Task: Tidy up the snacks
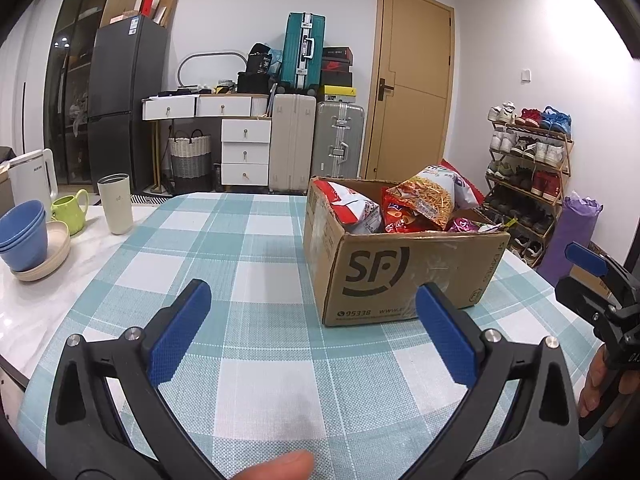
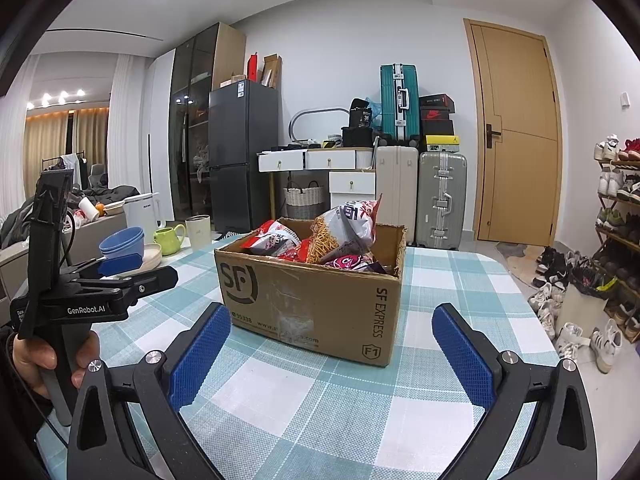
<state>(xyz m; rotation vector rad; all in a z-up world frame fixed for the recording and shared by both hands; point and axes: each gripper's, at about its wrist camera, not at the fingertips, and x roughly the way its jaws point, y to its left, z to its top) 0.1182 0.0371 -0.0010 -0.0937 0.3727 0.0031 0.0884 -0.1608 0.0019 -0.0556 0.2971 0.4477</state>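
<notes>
Hovering released and empty, left gripper (image 1: 312,336) and right gripper (image 2: 332,354) face the cardboard box (image 2: 316,300), positioned to reach its snack bags (image 2: 344,228).

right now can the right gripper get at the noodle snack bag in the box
Probably yes. The right gripper is open, facing the cardboard box across bare tablecloth, and the noodle snack bag sticks up above the open top. It would need to lift over the near wall.

— What sort of place is this?
— A home: a fridge (image 2: 243,152), 3 suitcases (image 2: 400,98) stacked by the door (image 2: 516,132), a shoe rack (image 1: 528,168).
— And up close?
— A checked tablecloth (image 1: 248,264), kettle (image 1: 34,178), bowls (image 1: 24,234).
</notes>
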